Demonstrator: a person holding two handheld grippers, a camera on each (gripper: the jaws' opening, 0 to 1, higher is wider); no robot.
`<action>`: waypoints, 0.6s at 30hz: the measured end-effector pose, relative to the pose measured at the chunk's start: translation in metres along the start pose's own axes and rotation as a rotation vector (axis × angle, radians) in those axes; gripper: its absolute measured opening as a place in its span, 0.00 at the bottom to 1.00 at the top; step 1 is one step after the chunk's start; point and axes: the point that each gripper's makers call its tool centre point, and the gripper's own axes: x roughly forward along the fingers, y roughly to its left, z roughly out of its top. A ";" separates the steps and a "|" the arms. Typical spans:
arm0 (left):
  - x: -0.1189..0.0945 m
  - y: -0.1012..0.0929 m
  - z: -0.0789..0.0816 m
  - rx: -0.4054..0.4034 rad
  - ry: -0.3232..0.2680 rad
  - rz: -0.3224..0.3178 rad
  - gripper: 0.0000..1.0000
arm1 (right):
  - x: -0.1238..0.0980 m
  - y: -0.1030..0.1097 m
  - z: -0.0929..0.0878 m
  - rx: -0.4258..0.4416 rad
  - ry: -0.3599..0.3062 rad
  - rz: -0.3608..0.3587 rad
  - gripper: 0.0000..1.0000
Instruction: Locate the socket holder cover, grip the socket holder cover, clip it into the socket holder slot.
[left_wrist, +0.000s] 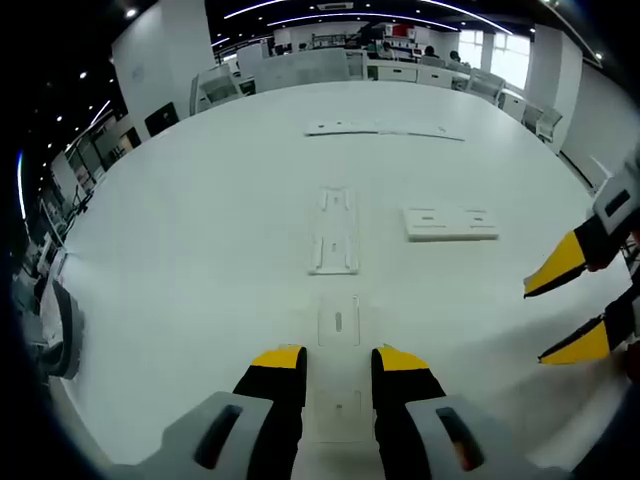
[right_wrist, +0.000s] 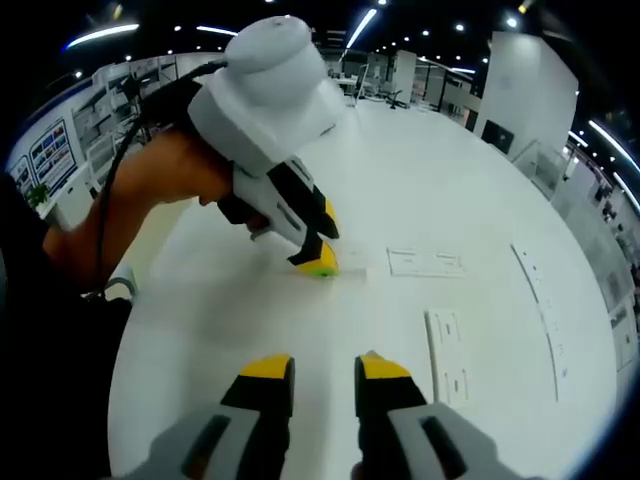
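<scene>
Fingers of the left gripper (left_wrist: 338, 372), black with yellow tips, stand apart and hold nothing; between and just ahead of them on the white bench (left_wrist: 200, 230) lies a thin, flat, translucent rectangular plastic piece (left_wrist: 338, 322), which I take to be the socket holder cover. Its long axis runs straight out along the fingers' own line. Just beyond it, on the same line and end to end with it, lies the long white plastic socket holder (left_wrist: 334, 232), also lengthwise away from the gripper. A white rectangular socket plate (left_wrist: 451, 223) sits off to the right of that, and a long pale strip (left_wrist: 384, 129) lies crosswise farther back.

Right gripper (right_wrist: 325, 372): fingers parted, empty, held above bare bench. In the right gripper view the left gripper is tipped down with its yellow tips at the bench surface beside the cover.

Judgement: left gripper is much the nearer; the cover lies directly in its path, lengthwise, so a grip would close across the narrow width. Contact with the cover cannot be told
</scene>
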 end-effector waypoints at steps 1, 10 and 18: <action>0.001 0.000 0.001 0.002 0.003 -0.001 0.26 | 0.000 0.000 0.000 0.000 0.000 -0.001 0.26; 0.013 0.002 0.006 0.017 0.017 -0.014 0.26 | 0.002 -0.002 -0.002 0.007 -0.004 -0.005 0.26; 0.017 0.000 0.010 0.009 0.013 -0.031 0.26 | 0.003 -0.004 -0.004 0.010 -0.004 -0.008 0.26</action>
